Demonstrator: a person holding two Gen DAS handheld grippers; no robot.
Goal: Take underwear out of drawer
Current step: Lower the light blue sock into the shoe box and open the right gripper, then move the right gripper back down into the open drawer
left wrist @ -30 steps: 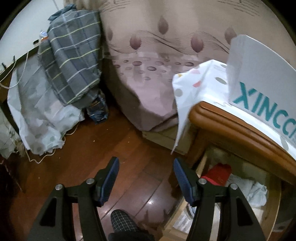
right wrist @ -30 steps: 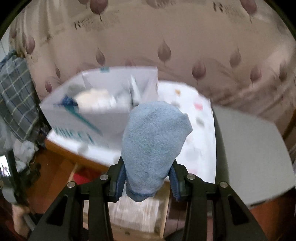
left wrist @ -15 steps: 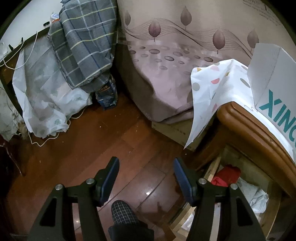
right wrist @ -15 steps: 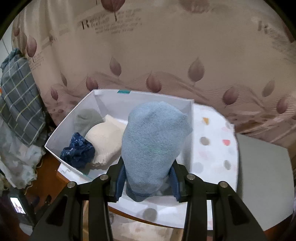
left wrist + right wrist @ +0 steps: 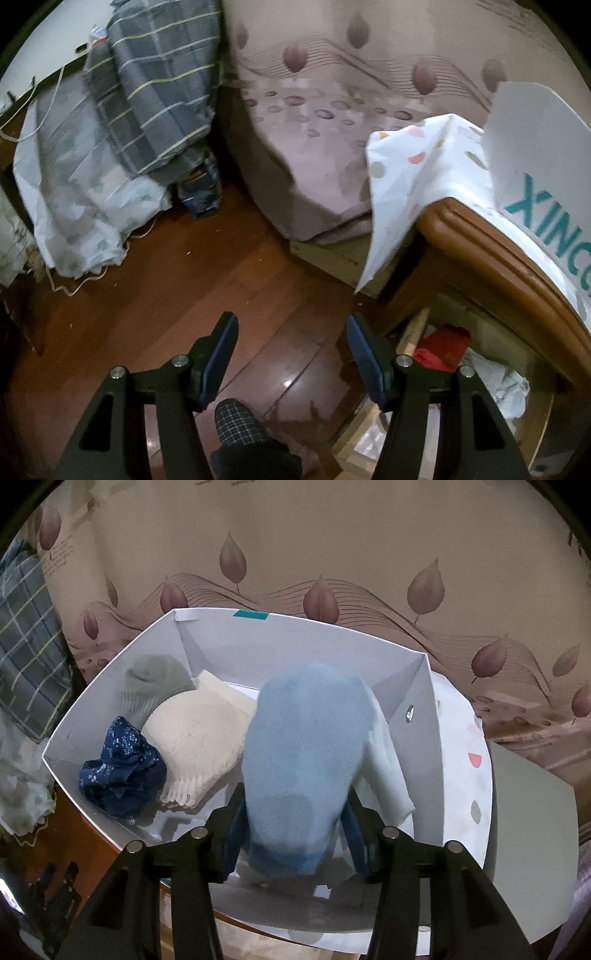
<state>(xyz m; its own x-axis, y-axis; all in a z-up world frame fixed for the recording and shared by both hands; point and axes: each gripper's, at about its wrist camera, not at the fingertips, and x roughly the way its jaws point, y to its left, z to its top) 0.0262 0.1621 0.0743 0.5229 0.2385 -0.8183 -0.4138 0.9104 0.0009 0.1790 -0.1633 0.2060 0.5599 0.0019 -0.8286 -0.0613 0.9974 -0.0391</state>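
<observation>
We are dropping the blue underwear (image 5: 306,760) into the white box (image 5: 424,734), its right side; right claw (image 5: 295,834) has just been opening around it. Left claw (image 5: 291,354) released, empty. Next: lift clear, back to the drawer (image 5: 546,417) at 4 o'clock.

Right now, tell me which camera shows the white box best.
The right wrist view: it looks down into the open white box, showing its walls and the garments inside. The left wrist view catches only one outer wall with teal lettering at the frame's right edge, nothing of the inside.
</observation>
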